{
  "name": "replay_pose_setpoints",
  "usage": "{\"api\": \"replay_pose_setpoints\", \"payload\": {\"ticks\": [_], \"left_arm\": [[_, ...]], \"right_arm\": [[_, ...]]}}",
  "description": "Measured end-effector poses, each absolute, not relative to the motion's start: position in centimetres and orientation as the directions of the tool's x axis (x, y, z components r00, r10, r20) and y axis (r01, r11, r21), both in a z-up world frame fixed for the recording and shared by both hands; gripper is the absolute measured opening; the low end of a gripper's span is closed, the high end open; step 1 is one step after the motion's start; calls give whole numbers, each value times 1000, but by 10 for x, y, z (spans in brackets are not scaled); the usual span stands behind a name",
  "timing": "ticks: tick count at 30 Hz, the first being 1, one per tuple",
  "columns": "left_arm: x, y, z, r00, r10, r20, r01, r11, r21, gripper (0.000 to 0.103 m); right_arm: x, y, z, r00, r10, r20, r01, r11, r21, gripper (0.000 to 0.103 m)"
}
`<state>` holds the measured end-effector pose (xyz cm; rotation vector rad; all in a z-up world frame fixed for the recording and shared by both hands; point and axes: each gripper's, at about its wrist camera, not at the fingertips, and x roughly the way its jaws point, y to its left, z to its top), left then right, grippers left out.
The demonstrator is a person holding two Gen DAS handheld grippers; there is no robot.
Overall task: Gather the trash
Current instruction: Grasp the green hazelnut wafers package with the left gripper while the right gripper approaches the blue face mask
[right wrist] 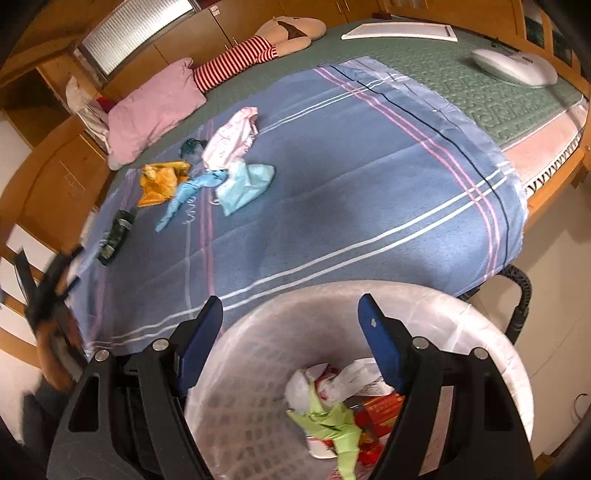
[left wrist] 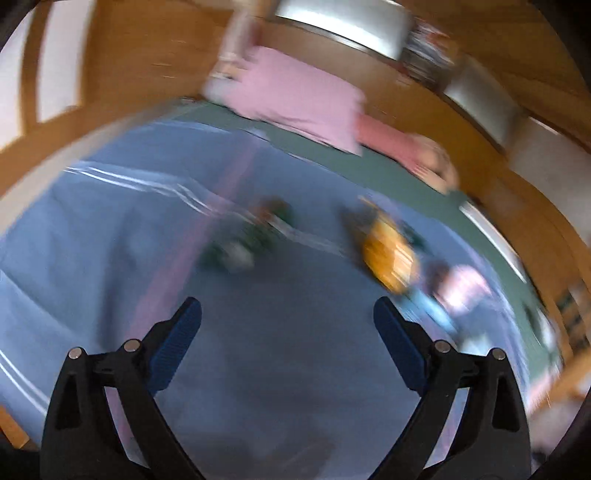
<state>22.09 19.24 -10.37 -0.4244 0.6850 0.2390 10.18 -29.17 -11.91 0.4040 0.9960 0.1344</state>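
Note:
The left wrist view is blurred by motion. My left gripper (left wrist: 286,302) is open and holds nothing above the blue striped blanket (left wrist: 110,240). Ahead of it lie a dark green wrapper (left wrist: 243,240), an orange wrapper (left wrist: 388,254) and a pink-white bag (left wrist: 465,288). My right gripper (right wrist: 290,299) stands open over a white bin (right wrist: 480,332) lined with clear plastic. In the bin lie green paper (right wrist: 332,421), a red box (right wrist: 380,406) and white scraps (right wrist: 303,387). The bed carries the orange wrapper (right wrist: 162,181), a light blue bag (right wrist: 247,184), a pink-white bag (right wrist: 232,136) and the dark green wrapper (right wrist: 118,232).
A pink pillow (right wrist: 147,114) and a striped plush doll (right wrist: 236,66) lie at the bed's far side. A white frame (right wrist: 399,31) and a white oval device (right wrist: 513,66) rest on the green mattress cover. Wooden cabinets surround the bed. A dark blur with a hand (right wrist: 51,332) shows at the left edge.

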Motion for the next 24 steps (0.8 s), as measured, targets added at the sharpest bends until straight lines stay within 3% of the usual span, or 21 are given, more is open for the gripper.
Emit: {"api": "replay_pose_setpoints", "payload": {"ticks": [4,9,11,12,13,18,24], "left_arm": [[278,228,-110,716,92,-693,-372,889,-267,94],[338,233,-145,555,77,-828,-353,923,-151,94],[347,230,-161,502,39,-864,-334,930,-152,78],[349,229,-166,493,25,-870,-325,933,-157,52],[349,227,-168,484,24,-875,-321,935,-152,48],[317,200,-156,572,43,-819,-295,943,-157,33],[248,115,-135,607,-46,-793,-118,982,-147,32]], "right_arm": [[109,-304,-131,523,266,-810,122,917,380,74],[119,-313,-135,518,256,-816,158,909,386,75],[123,-313,-134,521,269,-810,153,905,398,75],[125,-312,-131,524,282,-804,142,901,409,75],[128,-309,-126,531,293,-795,126,900,416,75],[146,-290,-107,565,338,-753,40,900,434,75],[203,-253,-103,569,344,-747,-10,911,411,79]]}}
